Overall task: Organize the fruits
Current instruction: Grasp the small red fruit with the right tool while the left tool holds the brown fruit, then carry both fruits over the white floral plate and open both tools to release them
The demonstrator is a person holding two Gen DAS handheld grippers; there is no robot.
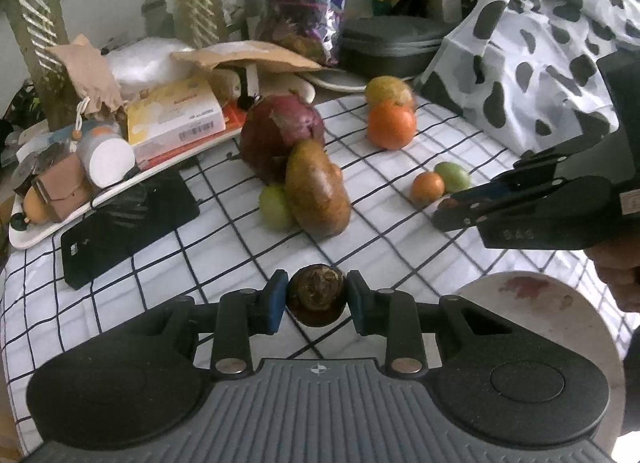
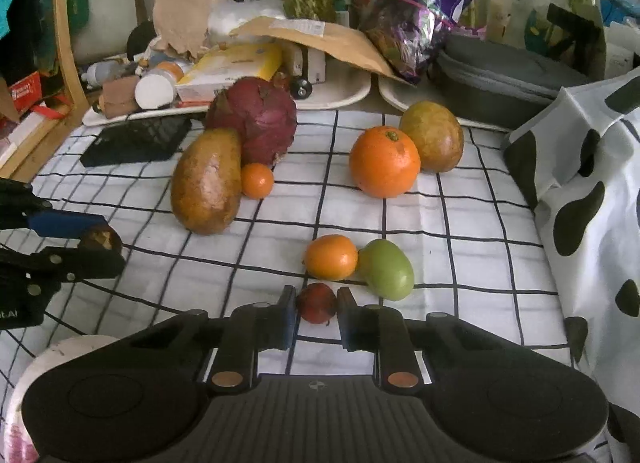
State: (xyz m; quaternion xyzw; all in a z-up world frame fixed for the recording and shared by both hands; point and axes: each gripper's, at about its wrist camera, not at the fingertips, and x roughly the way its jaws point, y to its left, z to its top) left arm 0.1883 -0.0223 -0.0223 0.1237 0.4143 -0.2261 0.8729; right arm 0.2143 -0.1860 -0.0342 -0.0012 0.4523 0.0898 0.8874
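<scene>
Fruits lie scattered on a checked cloth [image 2: 400, 215] over the surface. The left tool [image 1: 317, 295] is nearly closed, its blue pads [image 1: 276, 301] pressing both sides of a small brown round fruit [image 1: 317, 295] with a rough, scaly top; it is held just above the cloth, near a white plate [image 1: 560, 311] with a reddish stain. The right tool [image 2: 316, 309] has its pads at the sides of a small dark red fruit [image 2: 316, 303] that sits low at the cloth; the jaws look closed on it, though a thin gap seems to show on each side, so the contact is not fully clear.

Just beyond the red fruit lie a small orange fruit [image 2: 331, 257] and a green fruit [image 2: 388, 269], touching each other. Farther back on the right, a large orange [image 2: 385, 161] rests against a yellow-green mango [image 2: 434, 135]. On the left, a brown mango [image 2: 206, 181] leans against a purple-red dragon fruit [image 2: 252, 125], with a tiny orange fruit [image 2: 257, 181] beside them. The left wrist view shows a small green fruit [image 1: 274, 207] tucked against the brown mango on its other side.

A black-spotted white bag [image 2: 592, 191] edges the cloth on the right. Behind the cloth, trays [image 2: 344, 97] hold boxes, paper and clutter, and a dark zip case [image 2: 500, 79] sits at the back.
</scene>
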